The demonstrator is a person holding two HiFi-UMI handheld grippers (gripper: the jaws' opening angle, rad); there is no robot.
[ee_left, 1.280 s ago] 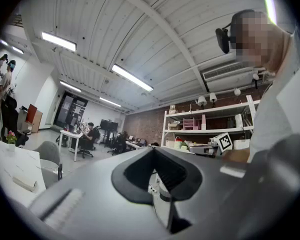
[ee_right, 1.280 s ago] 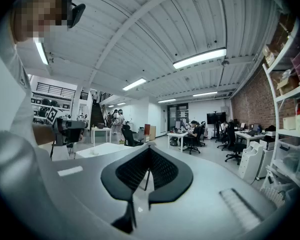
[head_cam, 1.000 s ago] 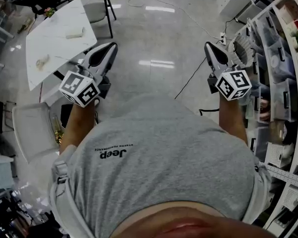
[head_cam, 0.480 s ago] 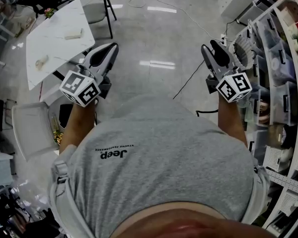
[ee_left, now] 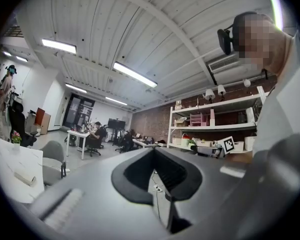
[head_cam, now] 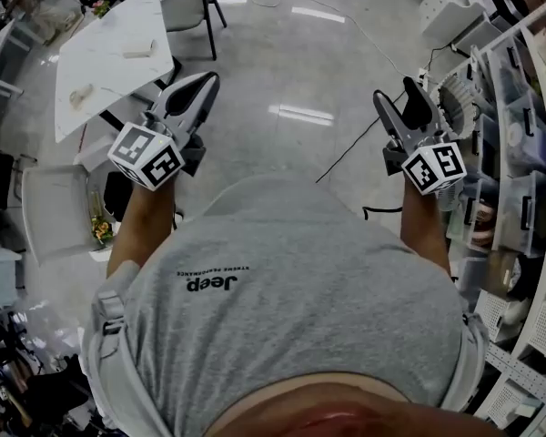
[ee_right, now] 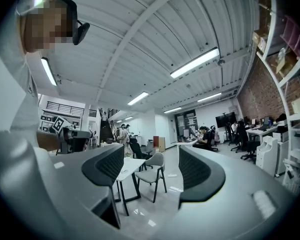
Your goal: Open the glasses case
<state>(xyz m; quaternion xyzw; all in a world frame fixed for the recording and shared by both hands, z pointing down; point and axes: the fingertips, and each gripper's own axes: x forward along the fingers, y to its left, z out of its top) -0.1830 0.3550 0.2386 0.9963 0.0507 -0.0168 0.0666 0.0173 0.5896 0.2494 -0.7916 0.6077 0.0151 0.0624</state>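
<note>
No glasses case can be told in any view. Two small pale things (head_cam: 138, 49) lie on the white table (head_cam: 105, 66) at the far left, too small to identify. My left gripper (head_cam: 203, 85) is held out level in front of the person's chest, shut, with its pads meeting (ee_left: 155, 153) and nothing between them. My right gripper (head_cam: 399, 93) is held level at the right, its jaws opening and spread wide. Between its fingers (ee_right: 152, 165) there is only air, with the room beyond.
Shelves with plastic bins (head_cam: 519, 153) stand close on the right. A black cable (head_cam: 350, 146) crosses the shiny floor ahead. A grey chair (head_cam: 187, 7) stands by the white table and a white chair (head_cam: 50, 212) at the left. People sit at desks (ee_left: 85, 134) far off.
The right gripper's jaws have gone from shut to spread wide. Both hands have shifted a little, and the table has slid toward the upper left of the head view.
</note>
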